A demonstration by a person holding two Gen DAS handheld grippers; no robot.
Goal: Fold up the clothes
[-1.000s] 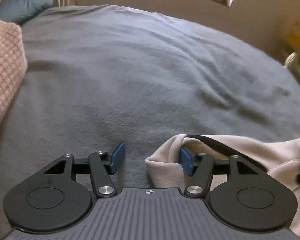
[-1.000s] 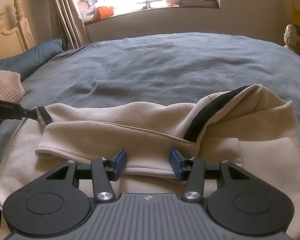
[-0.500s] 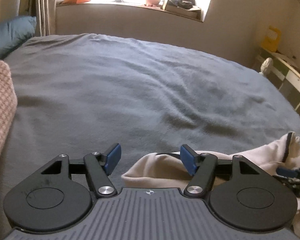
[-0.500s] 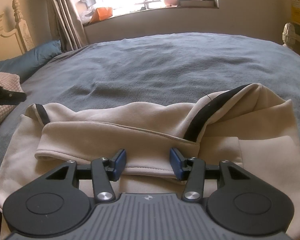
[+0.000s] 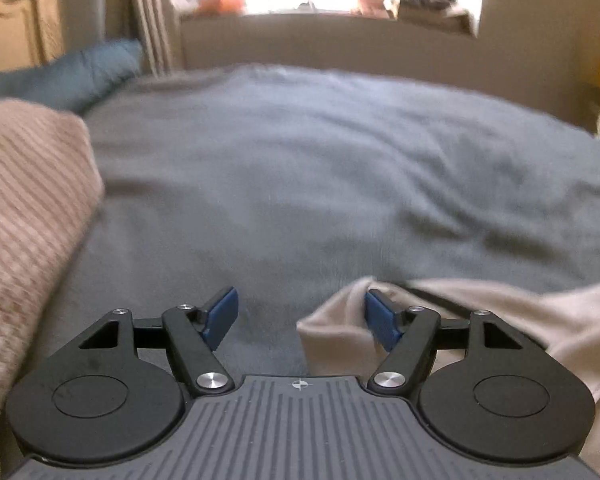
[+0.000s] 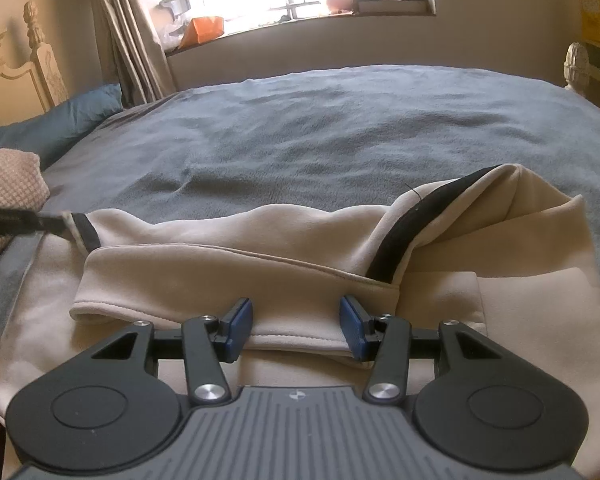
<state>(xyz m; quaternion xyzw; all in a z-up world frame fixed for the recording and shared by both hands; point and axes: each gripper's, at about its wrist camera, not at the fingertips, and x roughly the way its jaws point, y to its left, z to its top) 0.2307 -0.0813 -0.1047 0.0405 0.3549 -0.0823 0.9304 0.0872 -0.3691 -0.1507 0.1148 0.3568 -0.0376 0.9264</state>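
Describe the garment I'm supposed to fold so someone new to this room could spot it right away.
Start at the big bed with the grey-blue blanket. On its near side lies the cream garment, partly folded over itself. Black stripe trim sets it apart from the pink knitted fabric towards the headboard.

Count: one cream garment (image 6: 228, 276) ahead of tongs; one grey blanket (image 6: 340, 128); one pink knit (image 5: 24, 200) leftward; one blue pillow (image 6: 80, 114).
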